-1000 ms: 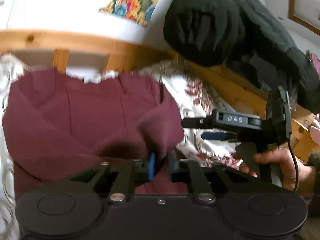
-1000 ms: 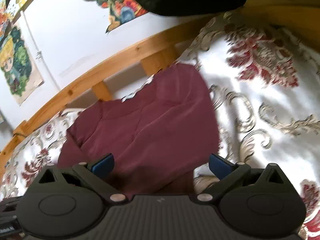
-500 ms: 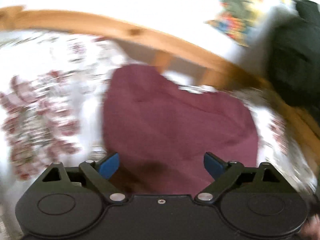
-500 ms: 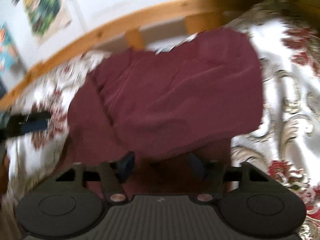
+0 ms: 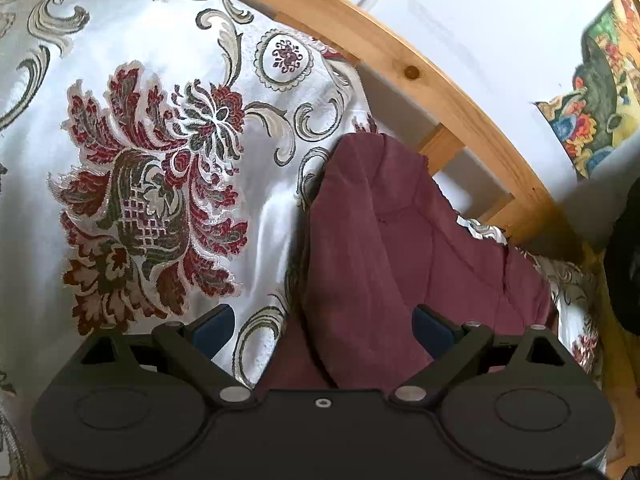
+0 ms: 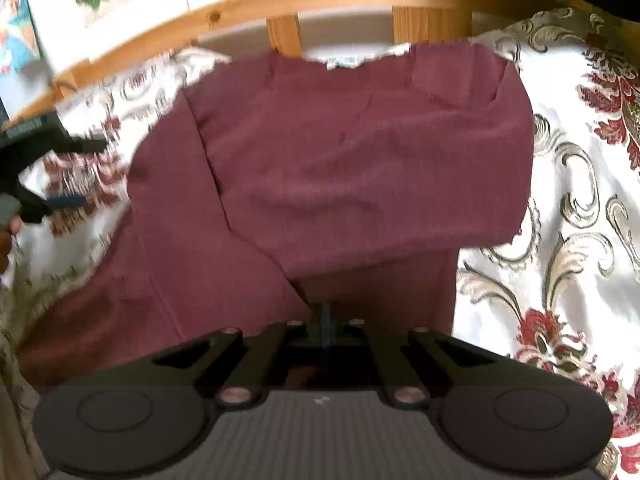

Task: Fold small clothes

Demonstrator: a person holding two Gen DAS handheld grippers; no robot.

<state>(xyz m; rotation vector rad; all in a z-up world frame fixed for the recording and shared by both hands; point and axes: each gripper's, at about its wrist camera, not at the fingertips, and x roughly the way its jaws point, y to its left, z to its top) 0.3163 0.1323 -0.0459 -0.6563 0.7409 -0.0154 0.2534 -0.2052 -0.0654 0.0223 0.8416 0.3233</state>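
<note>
The right gripper [image 6: 325, 322] sits nearest in its own view, its jaws clenched together on the near hem of the maroon sweater [image 6: 340, 168]; the blue pads meet with the cloth edge pinched between them. In the left wrist view the left gripper [image 5: 322, 326] stands released, its blue fingers [image 5: 212, 326] spread wide, one over the bedspread and the other over the maroon cloth, neither pressing on it. Its jaws opened within the last second and now stand steady.

Beyond the right gripper the sweater lies partly folded on the white floral bedspread [image 6: 580, 200], a sleeve or upper layer laid across the body, the neckline toward the far side. At the left edge of the right wrist view the left gripper shows again, held by a hand [image 6: 6, 236] just beside the sweater's left side.

Farther back a wooden bed rail [image 5: 440, 84] borders the bedspread, and behind it a white wall bears colourful pictures [image 5: 600, 92].
</note>
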